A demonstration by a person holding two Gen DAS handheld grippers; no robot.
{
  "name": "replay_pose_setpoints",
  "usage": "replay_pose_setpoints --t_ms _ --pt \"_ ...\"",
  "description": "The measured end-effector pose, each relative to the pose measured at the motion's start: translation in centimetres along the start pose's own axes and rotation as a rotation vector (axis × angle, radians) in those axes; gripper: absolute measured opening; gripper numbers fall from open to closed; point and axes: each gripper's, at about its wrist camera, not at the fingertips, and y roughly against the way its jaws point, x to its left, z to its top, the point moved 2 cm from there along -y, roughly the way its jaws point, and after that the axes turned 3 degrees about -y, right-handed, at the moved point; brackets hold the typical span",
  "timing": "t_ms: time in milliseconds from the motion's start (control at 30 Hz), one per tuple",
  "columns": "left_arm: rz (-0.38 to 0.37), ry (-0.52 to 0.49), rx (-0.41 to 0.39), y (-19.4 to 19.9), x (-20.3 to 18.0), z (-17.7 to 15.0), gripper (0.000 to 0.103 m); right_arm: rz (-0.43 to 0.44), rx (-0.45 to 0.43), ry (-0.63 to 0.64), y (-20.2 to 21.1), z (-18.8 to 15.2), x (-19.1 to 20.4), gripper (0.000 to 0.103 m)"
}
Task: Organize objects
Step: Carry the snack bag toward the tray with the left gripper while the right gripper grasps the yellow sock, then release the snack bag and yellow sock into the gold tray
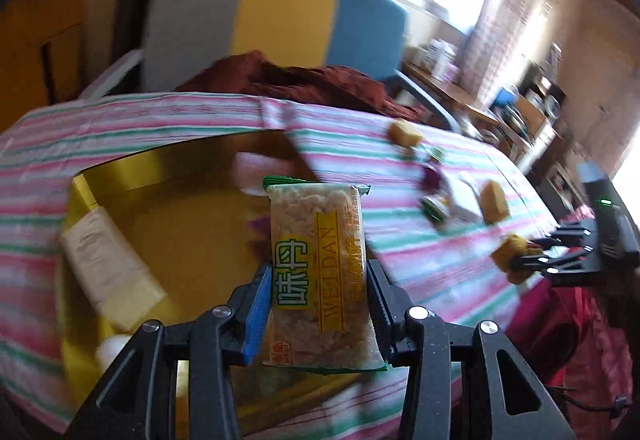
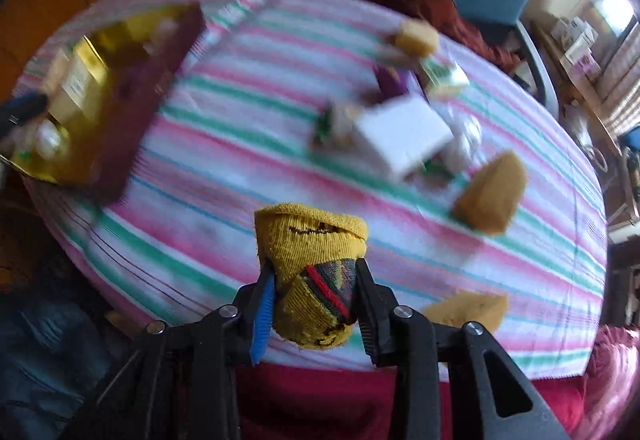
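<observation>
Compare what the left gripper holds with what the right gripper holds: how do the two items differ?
The left gripper holds a snack packet: flat, clear plastic, printed WEIDAN. The right gripper holds a rolled sock: soft yellow knit with red and green stripes. The packet hangs over the gold box; the sock is above the striped cloth. Both are pinched upright between the jaws.

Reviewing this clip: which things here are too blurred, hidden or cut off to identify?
- Right wrist view: items in the gold box, motion-blurred.
- Right wrist view: small pieces around the white block, blurred.
- Left wrist view: box floor behind the snack packet, hidden.
- Left wrist view: shelf clutter, too small.
</observation>
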Motion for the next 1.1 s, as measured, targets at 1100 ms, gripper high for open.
replay_pose_setpoints --t_ms 1100 --pt "0.010 0.259 -0.095 -1.1 9.0 6.8 0.083 0.545 -0.031 0.142 -5.8 7.9 24.2 0.054"
